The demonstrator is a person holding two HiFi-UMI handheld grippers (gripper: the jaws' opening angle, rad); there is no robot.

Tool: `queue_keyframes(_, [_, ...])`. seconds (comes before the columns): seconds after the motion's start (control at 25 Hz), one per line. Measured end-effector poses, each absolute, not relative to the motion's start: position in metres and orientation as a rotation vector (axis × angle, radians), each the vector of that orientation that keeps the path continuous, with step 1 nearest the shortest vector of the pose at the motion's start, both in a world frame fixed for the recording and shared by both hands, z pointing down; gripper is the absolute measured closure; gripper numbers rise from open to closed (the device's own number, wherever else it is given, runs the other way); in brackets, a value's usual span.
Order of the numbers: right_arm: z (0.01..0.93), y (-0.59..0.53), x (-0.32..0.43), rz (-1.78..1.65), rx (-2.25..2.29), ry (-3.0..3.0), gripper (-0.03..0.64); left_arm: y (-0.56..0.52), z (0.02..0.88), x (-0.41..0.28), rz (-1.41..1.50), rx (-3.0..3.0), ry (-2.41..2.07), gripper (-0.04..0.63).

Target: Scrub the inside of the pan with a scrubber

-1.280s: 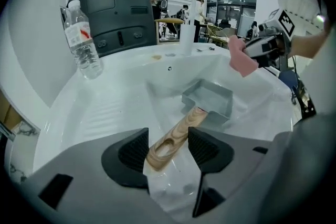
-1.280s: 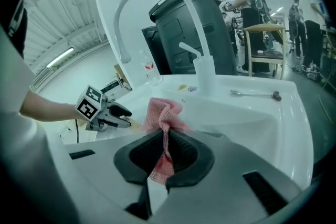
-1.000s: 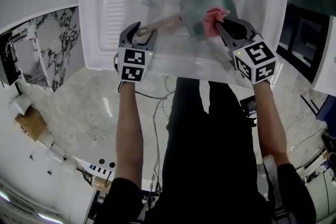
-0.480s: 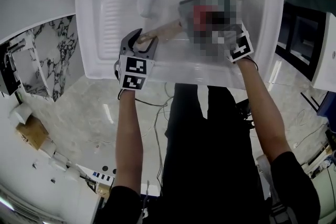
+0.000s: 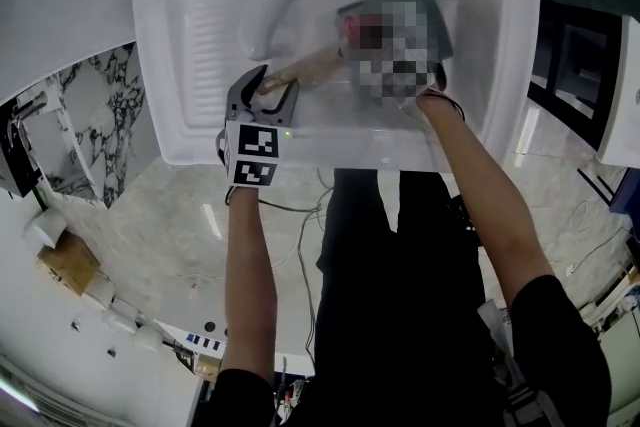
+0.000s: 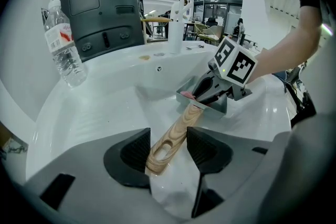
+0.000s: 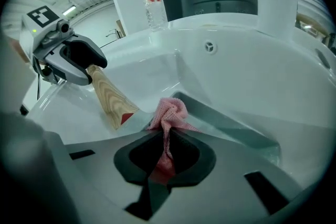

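Left gripper view first: the left claw (image 6: 168, 145) has just been closing round the wooden handle (image 6: 178, 128) of the pan (image 6: 218, 106), pinning it steady in the sink (image 6: 121, 107). The right claw (image 7: 167, 139) pinches the pink scrubber (image 7: 169, 112) tight at the pan's near edge, seemingly ready to scrub inside.

My left gripper (image 6: 168, 139): the jaws have just been closing and now clamp the wooden handle (image 6: 177, 131), which runs up and away to the pan (image 6: 220, 106). The pan lies in the white sink (image 6: 105, 107). My right gripper (image 6: 203, 93) points down into the pan, with the pink scrubber (image 6: 186, 96) at its tip. A clear bottle (image 6: 63, 44) stands upright on the surface at the far left.
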State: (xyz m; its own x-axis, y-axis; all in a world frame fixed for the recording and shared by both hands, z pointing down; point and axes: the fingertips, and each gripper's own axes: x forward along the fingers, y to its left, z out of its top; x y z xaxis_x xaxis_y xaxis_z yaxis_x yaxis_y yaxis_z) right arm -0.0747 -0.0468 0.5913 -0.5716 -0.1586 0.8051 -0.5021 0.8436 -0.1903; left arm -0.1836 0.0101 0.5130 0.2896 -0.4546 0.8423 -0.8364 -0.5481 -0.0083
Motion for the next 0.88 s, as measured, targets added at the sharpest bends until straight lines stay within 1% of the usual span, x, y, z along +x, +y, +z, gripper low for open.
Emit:
queue_keyframes(0.36, [0.593,-0.075,-0.088,0.524,0.516,-2.264,0.577,0.012,0.516,-0.183,1.225,2.123,-1.138,0.367])
queue_keyframes(0.64, [0.594,-0.086,-0.082,0.217,0.535,-2.202,0.574,0.012,0.517,-0.182,1.227,2.109,-1.137,0.367])
queue_keyframes(0.88, [0.603,-0.100,-0.051,0.095,0.601,-2.063,0.575,0.012,0.516,-0.183,1.223,2.103,-1.140,0.367])
